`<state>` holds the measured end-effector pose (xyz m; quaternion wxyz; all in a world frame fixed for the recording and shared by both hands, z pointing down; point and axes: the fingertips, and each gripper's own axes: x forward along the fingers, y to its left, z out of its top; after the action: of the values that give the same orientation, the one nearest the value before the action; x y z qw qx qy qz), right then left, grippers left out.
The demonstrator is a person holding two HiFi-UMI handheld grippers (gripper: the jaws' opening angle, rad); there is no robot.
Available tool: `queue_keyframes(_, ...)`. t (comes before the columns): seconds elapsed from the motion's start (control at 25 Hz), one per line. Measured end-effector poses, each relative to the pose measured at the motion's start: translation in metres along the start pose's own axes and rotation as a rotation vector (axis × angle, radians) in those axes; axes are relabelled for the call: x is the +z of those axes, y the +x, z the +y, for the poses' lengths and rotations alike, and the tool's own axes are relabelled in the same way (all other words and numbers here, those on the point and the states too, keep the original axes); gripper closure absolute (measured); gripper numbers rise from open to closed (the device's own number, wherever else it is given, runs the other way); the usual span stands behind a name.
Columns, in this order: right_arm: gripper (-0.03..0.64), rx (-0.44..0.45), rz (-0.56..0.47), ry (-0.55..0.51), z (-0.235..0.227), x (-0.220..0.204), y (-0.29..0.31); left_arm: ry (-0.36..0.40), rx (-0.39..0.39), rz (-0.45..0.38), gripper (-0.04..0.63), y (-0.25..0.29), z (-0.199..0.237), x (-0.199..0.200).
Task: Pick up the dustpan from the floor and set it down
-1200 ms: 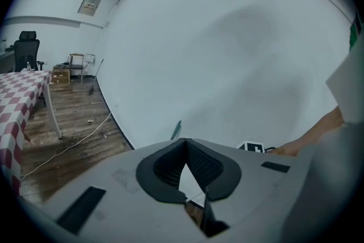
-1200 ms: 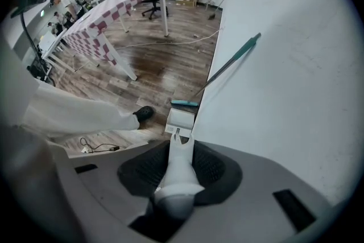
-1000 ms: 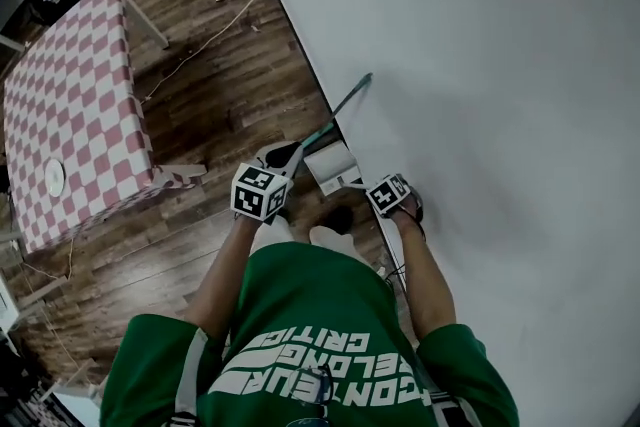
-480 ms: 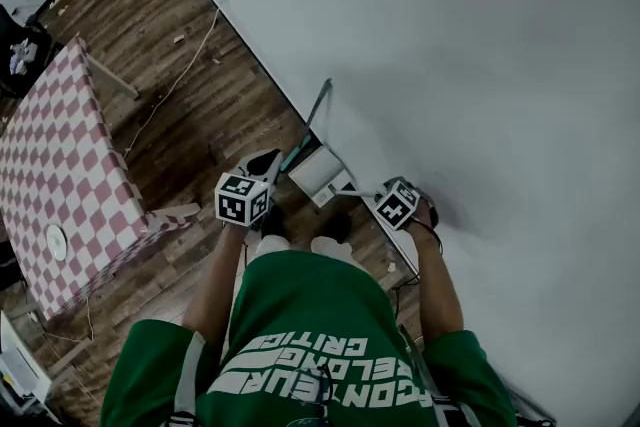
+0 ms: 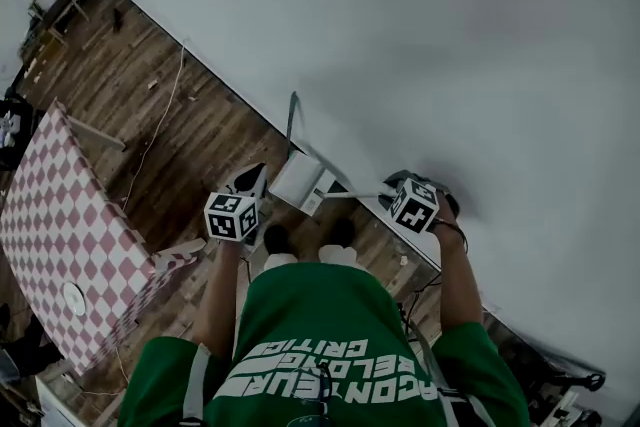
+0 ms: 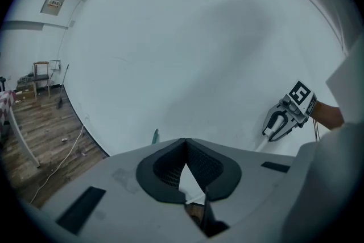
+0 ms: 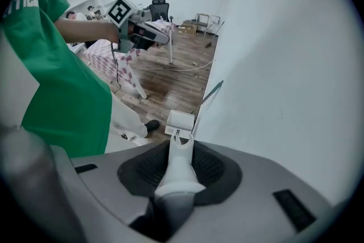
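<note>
The white dustpan [image 5: 297, 181] hangs above the wooden floor, close to the white wall, its long handle [image 7: 181, 165] running up between the pads of my right gripper [image 7: 181, 148]. That gripper is shut on the handle and points steeply down; in the head view it [image 5: 388, 198] is right of the pan. The pan [image 7: 180, 121] dangles below the jaws. My left gripper [image 5: 250, 180] hovers just left of the pan, and its pads [image 6: 185, 142] meet at the tips with nothing between them. It does not touch the dustpan.
A thin teal stick [image 5: 292, 120] leans against the white wall [image 5: 430, 35] behind the pan. A table with a red-checked cloth [image 5: 60, 235] stands at the left. A cable [image 5: 160, 120] lies across the floor. The person's shoes [image 5: 275, 238] are under the pan.
My right gripper has risen with the dustpan, lifting the pan off the floor. The left gripper has drifted a little upward beside it.
</note>
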<state>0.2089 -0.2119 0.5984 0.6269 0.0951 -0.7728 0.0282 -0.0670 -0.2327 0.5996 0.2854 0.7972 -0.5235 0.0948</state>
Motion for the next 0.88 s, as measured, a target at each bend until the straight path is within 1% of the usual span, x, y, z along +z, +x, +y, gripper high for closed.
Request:
queue_keyframes(0.2, 0.497, -0.008, -0.062, 0.028, -0.007, -0.003, -0.032, 0.029, -0.025, -0.013, 0.592, 0.002, -0.013, 0.012)
queue_keyframes(0.4, 0.497, -0.011, -0.093, 0.071, -0.012, -0.008, -0.038, 0.062, -0.056, -0.024, 0.592, 0.006, -0.027, 0.021)
queue_keyframes(0.56, 0.497, -0.013, -0.088, 0.072, -0.014, -0.008, -0.038, 0.086, -0.076, -0.028, 0.592, 0.009, -0.036, 0.027)
queue_keyframes(0.88, 0.497, -0.013, -0.044, 0.062, -0.014, -0.015, -0.032, 0.116, -0.107, -0.041, 0.592, 0.008, -0.054, 0.036)
